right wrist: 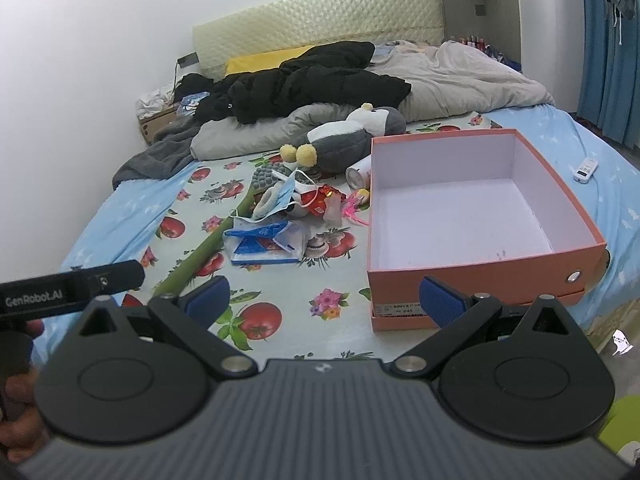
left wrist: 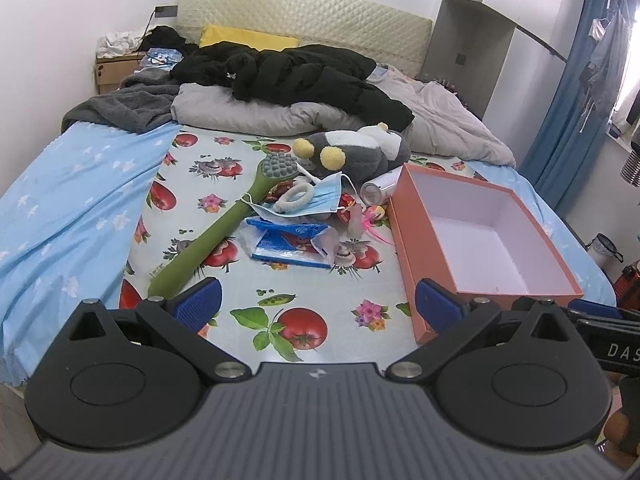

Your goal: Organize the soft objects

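A grey and white plush toy [left wrist: 360, 150] [right wrist: 352, 136] with yellow pompom feet lies at the back of a clutter pile on the bed. In front of it lie a blue face mask [left wrist: 320, 196] [right wrist: 282, 196], a pale hair tie [left wrist: 294, 198], a blue plastic packet [left wrist: 290, 242] [right wrist: 264, 242] and a long green massage brush [left wrist: 224, 232] [right wrist: 212, 240]. An orange box [left wrist: 404, 236] [right wrist: 480, 264] with a white inside stands empty to the right. My left gripper [left wrist: 318, 304] and right gripper [right wrist: 324, 300] both hover open over the tomato-print sheet, short of the pile.
A white can [left wrist: 378, 192] [right wrist: 358, 176], red wrappers [right wrist: 320, 200] and a pink trinket [right wrist: 354, 204] sit beside the box. Grey quilt [left wrist: 260, 114] and black clothes [left wrist: 304, 76] cover the bed's far half. A white remote [right wrist: 585, 169] lies right of the box. Blue curtains [left wrist: 568, 92] hang right.
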Demonstrator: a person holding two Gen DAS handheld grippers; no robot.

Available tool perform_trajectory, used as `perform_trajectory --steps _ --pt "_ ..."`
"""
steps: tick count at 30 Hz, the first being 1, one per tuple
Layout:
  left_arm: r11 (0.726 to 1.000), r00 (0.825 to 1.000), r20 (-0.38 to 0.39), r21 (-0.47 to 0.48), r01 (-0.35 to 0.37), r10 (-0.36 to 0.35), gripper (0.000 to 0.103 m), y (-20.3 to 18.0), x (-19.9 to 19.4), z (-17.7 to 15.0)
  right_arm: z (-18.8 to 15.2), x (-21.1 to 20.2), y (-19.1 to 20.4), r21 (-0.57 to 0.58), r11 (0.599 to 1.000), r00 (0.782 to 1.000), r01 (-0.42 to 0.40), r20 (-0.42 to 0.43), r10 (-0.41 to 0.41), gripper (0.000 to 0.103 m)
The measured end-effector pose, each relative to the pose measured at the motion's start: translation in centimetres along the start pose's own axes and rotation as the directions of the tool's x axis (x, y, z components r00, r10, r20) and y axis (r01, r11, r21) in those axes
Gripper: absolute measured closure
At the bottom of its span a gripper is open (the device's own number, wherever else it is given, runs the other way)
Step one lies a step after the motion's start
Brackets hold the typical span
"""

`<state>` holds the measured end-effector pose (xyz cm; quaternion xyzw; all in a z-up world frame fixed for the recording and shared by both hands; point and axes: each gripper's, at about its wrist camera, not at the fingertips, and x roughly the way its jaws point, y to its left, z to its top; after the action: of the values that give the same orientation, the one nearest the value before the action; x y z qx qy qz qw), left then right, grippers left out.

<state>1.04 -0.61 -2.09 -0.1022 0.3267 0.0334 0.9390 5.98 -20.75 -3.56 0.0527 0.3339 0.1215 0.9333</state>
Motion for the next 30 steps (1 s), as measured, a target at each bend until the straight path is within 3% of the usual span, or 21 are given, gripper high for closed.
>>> perform_trajectory --steps 9,18,23,30 --pt "1.000 1.000 -0.026 -0.008 -0.010 0.009 0.000 1.6 1.1 -0.3 0.1 1.5 0.4 0.023 1.000 1.000 -0.011 -0.021 0.011 0.000" --pt "1.000 0.999 -0.037 -0.020 0.017 -0.018 0.000 2.5 2.3 -0.4 0.4 2.3 0.8 0.010 0.999 0.999 -0.038 -0.017 0.038 0.007" --pt "0.999 0.999 -0.036 -0.018 0.030 -0.030 0.000 2.7 3.1 -0.3 0.1 3.1 0.4 0.037 0.998 0.998 -0.052 -0.036 0.053 0.024" --pt "0.999 0.999 -0.032 -0.019 0.041 -0.042 0.000 2.8 3.8 -0.1 -0.1 3.7 0.1 0.032 0.999 0.999 -0.024 -0.042 0.026 0.025"
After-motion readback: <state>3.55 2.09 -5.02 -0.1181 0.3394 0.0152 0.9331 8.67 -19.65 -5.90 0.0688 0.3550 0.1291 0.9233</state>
